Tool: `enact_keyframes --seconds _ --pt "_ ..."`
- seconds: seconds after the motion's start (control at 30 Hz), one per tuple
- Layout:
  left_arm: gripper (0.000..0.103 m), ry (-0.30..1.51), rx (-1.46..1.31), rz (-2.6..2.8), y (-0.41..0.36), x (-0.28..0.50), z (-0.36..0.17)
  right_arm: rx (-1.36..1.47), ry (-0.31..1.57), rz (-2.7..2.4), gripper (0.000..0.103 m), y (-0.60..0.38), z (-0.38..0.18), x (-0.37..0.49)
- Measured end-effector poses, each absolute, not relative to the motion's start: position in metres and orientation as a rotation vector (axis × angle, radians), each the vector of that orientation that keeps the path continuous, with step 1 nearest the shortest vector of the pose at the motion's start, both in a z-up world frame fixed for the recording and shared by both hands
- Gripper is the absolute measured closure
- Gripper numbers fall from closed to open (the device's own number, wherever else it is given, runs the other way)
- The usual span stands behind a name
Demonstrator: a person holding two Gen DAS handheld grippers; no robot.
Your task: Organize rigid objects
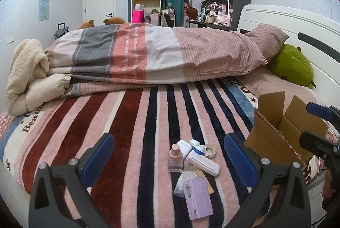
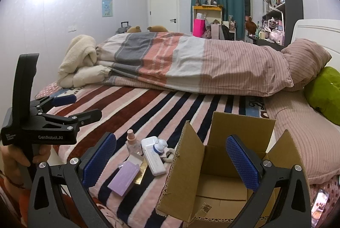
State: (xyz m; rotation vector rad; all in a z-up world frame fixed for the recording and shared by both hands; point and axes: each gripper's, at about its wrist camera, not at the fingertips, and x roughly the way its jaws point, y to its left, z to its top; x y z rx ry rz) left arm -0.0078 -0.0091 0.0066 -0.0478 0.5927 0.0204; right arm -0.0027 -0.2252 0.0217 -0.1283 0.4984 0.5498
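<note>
Small rigid items lie in a cluster on the striped blanket: a purple carton (image 1: 197, 198) (image 2: 124, 177), a pink-capped clear bottle (image 1: 176, 159) (image 2: 130, 140), a long white case (image 1: 204, 162) (image 2: 153, 161), a blue-and-white round item (image 1: 198, 148) (image 2: 159, 146) and a tape roll (image 1: 210, 150) (image 2: 170, 153). An open, empty cardboard box (image 1: 284, 128) (image 2: 218, 166) stands to their right. My left gripper (image 1: 167, 162) is open above the cluster. My right gripper (image 2: 171, 161) is open, over the box's left flap. Each gripper shows in the other's view: the left (image 2: 74, 107), the right (image 1: 314, 124).
A folded striped duvet (image 1: 148, 54) and pillow (image 1: 269, 41) lie across the far side of the bed. A cream fleece (image 1: 27, 71) is at far left, a green plush (image 1: 293, 66) by the white headboard (image 1: 297, 24). A phone (image 2: 319, 204) lies at right.
</note>
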Motion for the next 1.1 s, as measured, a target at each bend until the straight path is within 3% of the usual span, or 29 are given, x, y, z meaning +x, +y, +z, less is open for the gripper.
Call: enact_keyframes --seconds 0.83,1.1 --pt "0.000 0.572 -0.079 0.004 0.009 -0.015 0.007 -0.165 0.488 0.545 0.000 -0.212 0.025 -0.012" --pt "0.000 0.577 -0.122 0.045 0.055 -0.016 -0.008 -0.289 0.529 0.653 0.022 -0.148 0.016 -0.024"
